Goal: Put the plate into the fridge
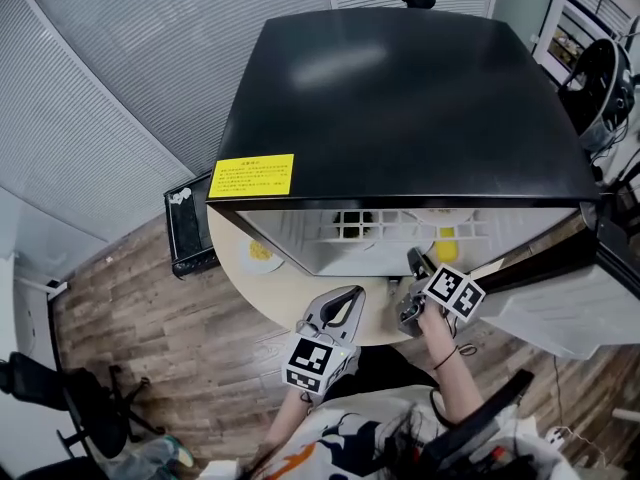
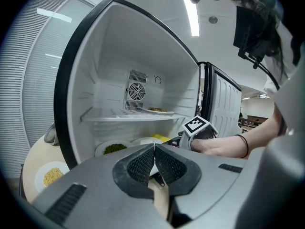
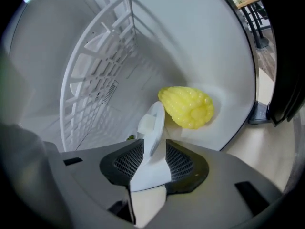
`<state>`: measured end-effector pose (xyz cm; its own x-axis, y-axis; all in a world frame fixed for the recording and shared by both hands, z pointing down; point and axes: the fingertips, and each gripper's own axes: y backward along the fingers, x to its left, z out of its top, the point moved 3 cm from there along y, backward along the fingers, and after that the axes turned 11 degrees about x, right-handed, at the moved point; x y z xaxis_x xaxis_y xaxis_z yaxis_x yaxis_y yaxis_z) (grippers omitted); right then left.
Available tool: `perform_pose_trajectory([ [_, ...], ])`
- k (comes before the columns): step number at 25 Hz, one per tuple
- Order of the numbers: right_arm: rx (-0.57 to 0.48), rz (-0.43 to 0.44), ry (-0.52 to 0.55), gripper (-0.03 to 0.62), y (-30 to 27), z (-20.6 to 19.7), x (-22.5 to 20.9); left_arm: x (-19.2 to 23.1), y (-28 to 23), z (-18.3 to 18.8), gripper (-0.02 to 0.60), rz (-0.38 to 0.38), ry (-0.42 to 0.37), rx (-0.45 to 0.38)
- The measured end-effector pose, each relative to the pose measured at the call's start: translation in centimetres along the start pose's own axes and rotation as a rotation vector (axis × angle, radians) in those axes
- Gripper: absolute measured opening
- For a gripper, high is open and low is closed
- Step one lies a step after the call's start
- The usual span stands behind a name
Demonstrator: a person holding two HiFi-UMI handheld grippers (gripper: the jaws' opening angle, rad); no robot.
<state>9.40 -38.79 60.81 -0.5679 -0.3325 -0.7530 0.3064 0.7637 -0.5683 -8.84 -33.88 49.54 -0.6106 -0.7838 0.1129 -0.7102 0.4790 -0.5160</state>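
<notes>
The black fridge (image 1: pixel 400 98) stands open on a round beige table (image 1: pixel 290 293). Around it are a wood-plank floor (image 1: pixel 150 308) and grey ribbed wall panels (image 1: pixel 130 68). The plate (image 3: pixel 152 123) with corn (image 3: pixel 188 106) is in the white lower compartment. The right gripper (image 3: pixel 151 151) has its jaws spread, one on each side of the plate's rim. The left gripper (image 2: pixel 155 163) has its jaws pressed together and holds nothing.
</notes>
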Motion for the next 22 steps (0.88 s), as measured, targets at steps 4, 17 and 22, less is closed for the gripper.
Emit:
perform_pose_trajectory([
  [4,0.021,0.008,-0.017,0.141,0.8,-1.0,0.0,0.0,0.6,0.4,0.014,0.013,-0.008,-0.019],
  [17,0.039,0.047,0.180,0.140,4.9,-3.8,3.4,-1.7,3.5,-0.3,0.014,0.044,-0.005,-0.057],
  [22,0.045,0.094,0.265,0.140,7.6,-5.6,5.4,-2.9,5.4,-0.8,0.013,0.057,-0.007,-0.072],
])
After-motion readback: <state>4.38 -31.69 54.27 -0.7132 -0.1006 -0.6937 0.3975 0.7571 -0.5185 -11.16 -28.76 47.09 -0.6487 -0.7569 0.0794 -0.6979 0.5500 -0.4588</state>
